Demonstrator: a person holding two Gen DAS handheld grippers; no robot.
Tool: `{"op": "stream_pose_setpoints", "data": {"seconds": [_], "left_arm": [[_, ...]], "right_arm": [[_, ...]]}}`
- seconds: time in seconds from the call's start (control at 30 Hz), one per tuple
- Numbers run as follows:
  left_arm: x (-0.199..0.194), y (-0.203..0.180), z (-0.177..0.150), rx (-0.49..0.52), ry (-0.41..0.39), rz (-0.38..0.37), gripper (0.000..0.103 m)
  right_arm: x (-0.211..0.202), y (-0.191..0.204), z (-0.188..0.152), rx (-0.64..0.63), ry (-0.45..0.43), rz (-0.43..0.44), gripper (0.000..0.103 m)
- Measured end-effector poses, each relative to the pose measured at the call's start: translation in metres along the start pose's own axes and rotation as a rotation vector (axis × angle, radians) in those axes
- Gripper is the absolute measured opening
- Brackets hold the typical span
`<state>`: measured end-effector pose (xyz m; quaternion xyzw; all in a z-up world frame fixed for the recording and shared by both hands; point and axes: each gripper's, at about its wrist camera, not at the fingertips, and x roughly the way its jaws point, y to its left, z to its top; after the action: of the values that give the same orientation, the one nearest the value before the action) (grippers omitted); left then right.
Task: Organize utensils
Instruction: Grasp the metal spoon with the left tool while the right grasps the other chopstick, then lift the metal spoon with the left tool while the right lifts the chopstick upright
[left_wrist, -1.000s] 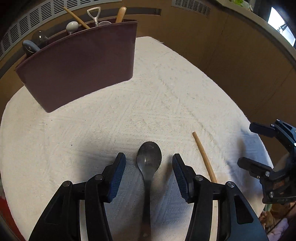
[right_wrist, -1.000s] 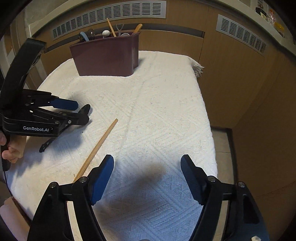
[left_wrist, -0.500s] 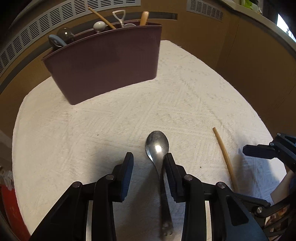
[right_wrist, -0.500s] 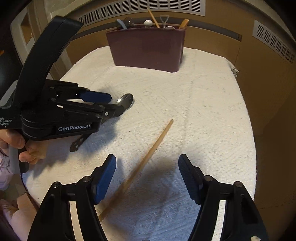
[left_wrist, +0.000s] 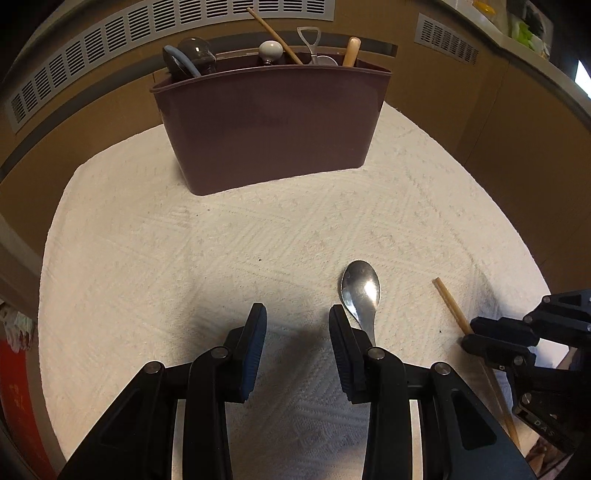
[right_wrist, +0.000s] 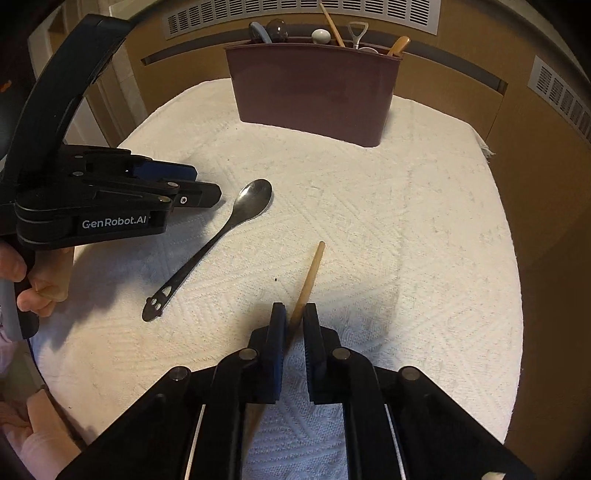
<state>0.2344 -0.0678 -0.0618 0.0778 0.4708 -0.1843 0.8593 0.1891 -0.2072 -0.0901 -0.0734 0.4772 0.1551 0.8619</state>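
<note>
A metal spoon (left_wrist: 361, 291) lies on the white cloth, just right of my left gripper (left_wrist: 297, 317), which is open and empty; the spoon also shows in the right wrist view (right_wrist: 236, 218). My right gripper (right_wrist: 294, 314) is shut on a wooden chopstick (right_wrist: 312, 271) that lies on the cloth; the chopstick also shows in the left wrist view (left_wrist: 448, 304). A dark maroon utensil holder (left_wrist: 269, 125) stands at the far side of the cloth, also seen in the right wrist view (right_wrist: 314, 88), with several utensils standing in it.
The white textured cloth (right_wrist: 406, 229) covers a table that ends close on the right. Brown panelled walls with vent grilles (left_wrist: 184, 33) stand behind the holder. The left gripper's body (right_wrist: 96, 199) sits over the left side of the cloth.
My left gripper let the spoon go, opened and shifted left of it. My right gripper moved onto the chopstick and closed on it.
</note>
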Motion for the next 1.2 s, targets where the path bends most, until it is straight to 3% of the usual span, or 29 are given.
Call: {"op": "stream_pose_setpoints", "data": {"seconds": [0.2, 0.43, 0.6, 0.7, 0.83, 1.0, 1.2], "left_arm": [[0.002, -0.011, 0.006, -0.016, 0.027, -0.133, 0.037], [0.022, -0.036, 0.016, 0.020, 0.069, -0.091, 0.039], [0.027, -0.049, 0.019, 0.056, 0.044, -0.050, 0.039], [0.024, -0.054, 0.014, 0.086, 0.017, -0.041, 0.029], [0.010, -0.041, 0.008, 0.026, -0.026, -0.055, 0.029], [-0.017, -0.020, -0.002, -0.036, -0.103, -0.018, 0.029], [-0.021, -0.008, -0.005, -0.074, -0.122, -0.016, 0.029]], "right_arm": [[-0.003, -0.023, 0.005, 0.053, -0.022, -0.015, 0.006], [-0.006, -0.034, 0.001, 0.081, -0.042, 0.002, 0.006], [-0.007, -0.039, 0.000, 0.108, -0.056, 0.031, 0.006], [-0.011, -0.041, 0.003, 0.116, -0.070, 0.035, 0.006], [-0.014, -0.039, 0.007, 0.110, -0.089, 0.028, 0.006], [-0.009, -0.039, 0.007, 0.113, -0.042, 0.036, 0.010], [0.006, -0.043, 0.005, 0.149, 0.004, 0.028, 0.010]]}}
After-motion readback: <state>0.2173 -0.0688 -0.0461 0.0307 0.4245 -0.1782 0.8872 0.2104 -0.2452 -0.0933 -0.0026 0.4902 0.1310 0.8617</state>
